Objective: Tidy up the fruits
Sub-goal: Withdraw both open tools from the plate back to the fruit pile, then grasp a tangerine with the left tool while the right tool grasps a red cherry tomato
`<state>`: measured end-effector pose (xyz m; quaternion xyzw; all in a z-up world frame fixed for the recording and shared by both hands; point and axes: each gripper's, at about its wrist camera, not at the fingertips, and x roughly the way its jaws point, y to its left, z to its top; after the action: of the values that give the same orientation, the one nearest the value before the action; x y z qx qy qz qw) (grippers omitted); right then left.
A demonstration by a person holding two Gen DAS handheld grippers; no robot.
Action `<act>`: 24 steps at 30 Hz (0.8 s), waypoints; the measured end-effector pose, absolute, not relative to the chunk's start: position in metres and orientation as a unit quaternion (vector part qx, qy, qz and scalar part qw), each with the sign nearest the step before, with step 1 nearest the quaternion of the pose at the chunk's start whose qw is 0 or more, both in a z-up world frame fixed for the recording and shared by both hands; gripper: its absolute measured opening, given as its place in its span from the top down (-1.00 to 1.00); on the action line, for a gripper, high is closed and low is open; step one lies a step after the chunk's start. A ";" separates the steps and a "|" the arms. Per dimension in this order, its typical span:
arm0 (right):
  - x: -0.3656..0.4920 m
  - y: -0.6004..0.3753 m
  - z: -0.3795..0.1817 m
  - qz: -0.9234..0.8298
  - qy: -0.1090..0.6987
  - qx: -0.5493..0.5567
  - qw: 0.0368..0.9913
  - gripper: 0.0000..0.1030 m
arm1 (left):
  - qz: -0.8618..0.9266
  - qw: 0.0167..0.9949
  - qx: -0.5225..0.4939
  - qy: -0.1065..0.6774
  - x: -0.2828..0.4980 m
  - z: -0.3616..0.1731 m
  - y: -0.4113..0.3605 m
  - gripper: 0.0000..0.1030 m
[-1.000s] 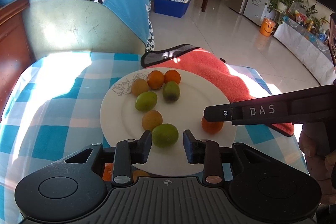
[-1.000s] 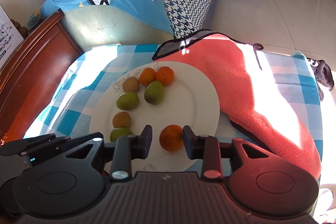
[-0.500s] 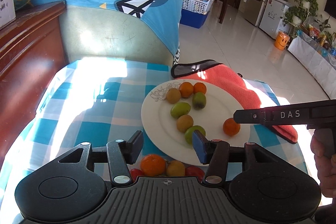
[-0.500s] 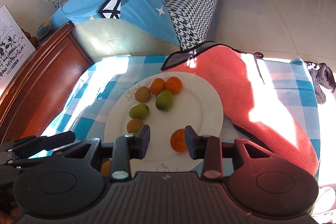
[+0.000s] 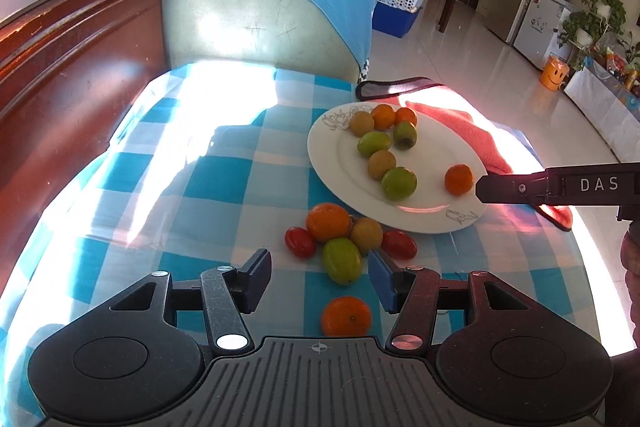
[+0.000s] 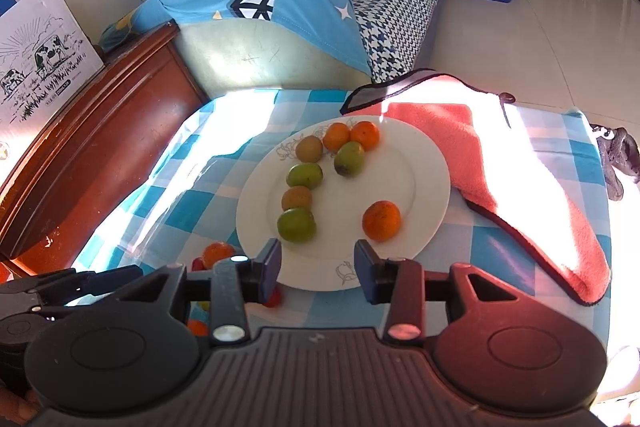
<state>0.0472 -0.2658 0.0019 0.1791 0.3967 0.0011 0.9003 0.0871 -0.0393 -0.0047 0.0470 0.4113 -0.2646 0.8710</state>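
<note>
**Fruit half on the plate, half still on the cloth**

Left wrist view: the left gripper (image 5: pixel 319 277) hangs with its jaws opening and nothing pinched, above a loose pile (image 5: pixel 344 239) of round oranges, a smooth green fruit and glossy red tomatoes on the checked tablecloth (image 5: pixel 208 183). The white plate (image 5: pixel 344 179) sits just beyond.

Right wrist view: the right gripper (image 6: pixel 318 267) is empty too, jaws opening over the plate's (image 6: pixel 424 167) near rim. A dimpled orange (image 6: pixel 381 220) lies just ahead. The fuzzy coral towel (image 6: pixel 480 163) looks tucked under the rim, hard to say.
</note>
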 end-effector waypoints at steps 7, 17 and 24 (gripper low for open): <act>0.023 -0.246 -0.002 0.019 0.403 0.186 0.896 0.16 | -0.271 0.867 0.059 0.413 0.064 -0.015 -0.037 -0.03; 0.006 -0.231 -0.015 0.022 0.416 0.195 0.888 0.16 | -0.280 0.870 0.078 0.399 0.056 -0.030 -0.048 0.00; 0.016 -0.229 -0.027 0.012 0.411 0.189 0.892 0.16 | -0.274 0.873 0.082 0.394 0.056 -0.037 -0.050 0.08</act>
<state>0.0156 -0.2285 -0.0268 0.1893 0.4113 0.0124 0.8915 0.0558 -0.0498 -0.0371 0.0823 0.3940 -0.2743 0.8734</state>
